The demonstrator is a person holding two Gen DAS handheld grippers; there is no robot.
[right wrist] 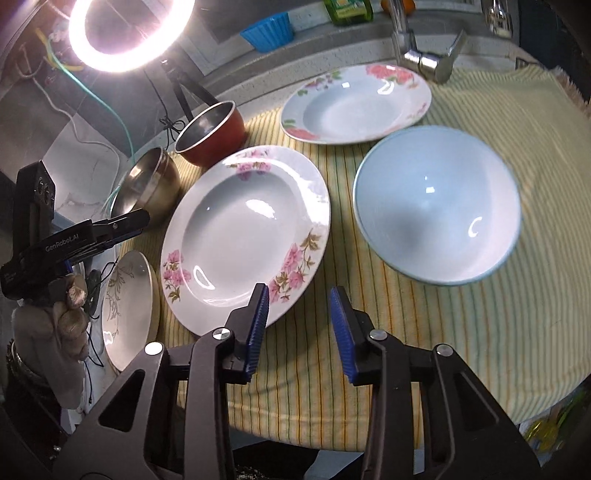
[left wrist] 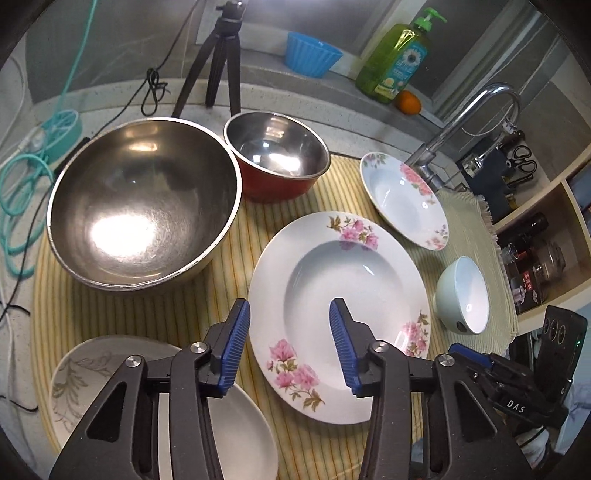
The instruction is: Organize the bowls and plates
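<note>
A large pink-flowered plate [left wrist: 369, 258] [right wrist: 240, 221] lies mid-mat. My left gripper [left wrist: 290, 317] is open above its near-left rim, one finger over the mat and one over the well, gripping nothing. My right gripper [right wrist: 299, 295] is open above the mat just off the same plate's near-right rim. A second flowered plate [left wrist: 402, 199] [right wrist: 354, 107] lies by the faucet. A pale blue bowl [left wrist: 465, 299] [right wrist: 436, 206] sits on the right. A large steel bowl [left wrist: 144, 206], a red steel-lined bowl [left wrist: 277, 158] and a cream leaf-patterned plate [left wrist: 85, 380] [right wrist: 125, 306] are on the left.
A striped mat [right wrist: 369, 350] covers the counter, its front edge near me. A faucet [left wrist: 461, 122], tripod [left wrist: 221, 59], soap bottle [left wrist: 399, 55], blue ribbed cup [left wrist: 310, 53] and orange [left wrist: 408, 101] stand behind. A ring light [right wrist: 129, 29] glares at far left. Cables [left wrist: 22, 192] trail left.
</note>
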